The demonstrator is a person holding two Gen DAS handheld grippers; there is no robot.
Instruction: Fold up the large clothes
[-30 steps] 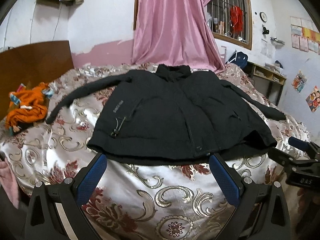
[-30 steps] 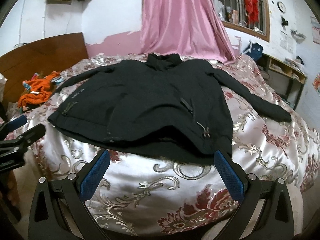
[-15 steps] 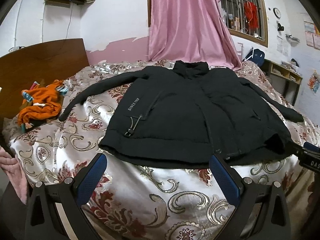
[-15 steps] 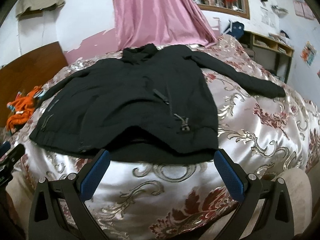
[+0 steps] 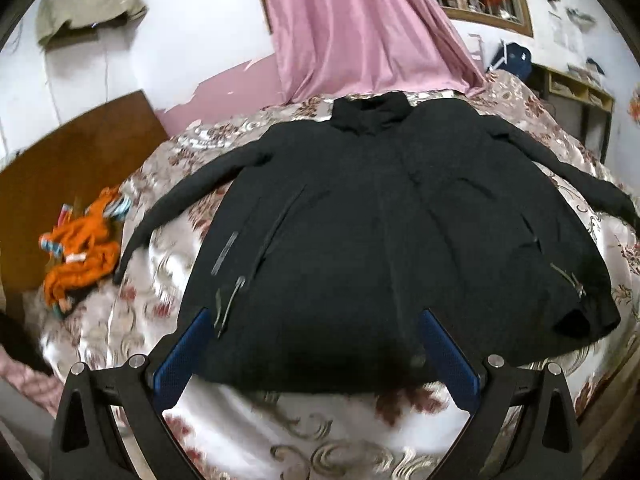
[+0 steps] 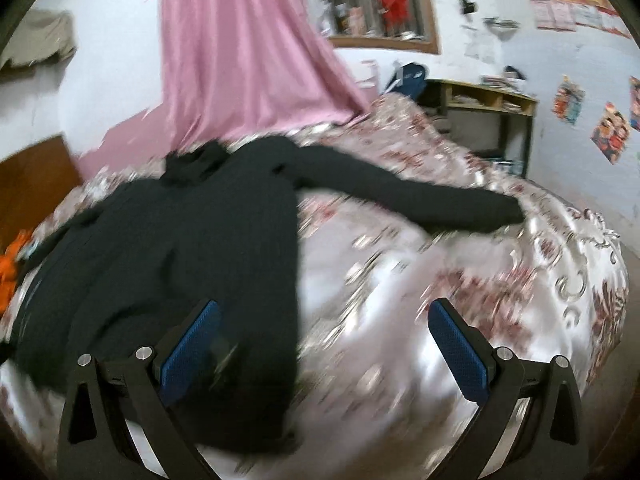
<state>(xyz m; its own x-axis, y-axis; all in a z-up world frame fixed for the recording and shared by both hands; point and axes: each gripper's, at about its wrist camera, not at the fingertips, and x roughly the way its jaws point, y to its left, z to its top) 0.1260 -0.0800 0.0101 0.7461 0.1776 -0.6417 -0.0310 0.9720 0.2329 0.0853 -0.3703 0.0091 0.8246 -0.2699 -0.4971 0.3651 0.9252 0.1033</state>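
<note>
A large black jacket (image 5: 380, 220) lies spread flat on the bed, front up, collar toward the far wall, both sleeves stretched out. My left gripper (image 5: 316, 356) is open and empty above the jacket's near hem, toward its left side. In the right wrist view the jacket (image 6: 180, 248) fills the left half, and its right sleeve (image 6: 420, 200) reaches out over the bedspread. My right gripper (image 6: 326, 344) is open and empty over the jacket's right edge and the bedspread beside it. This view is blurred.
The bed has a shiny floral bedspread (image 5: 320, 440). Orange clothes (image 5: 80, 252) lie at its left side by a wooden headboard (image 5: 60, 168). A pink curtain (image 5: 360, 28) hangs behind. A shelf unit (image 6: 492, 120) stands at the right wall.
Both grippers have moved forward over the bed, toward the jacket. The left now looks at the hem from closer. The right has swung right toward the right sleeve. Both stay open.
</note>
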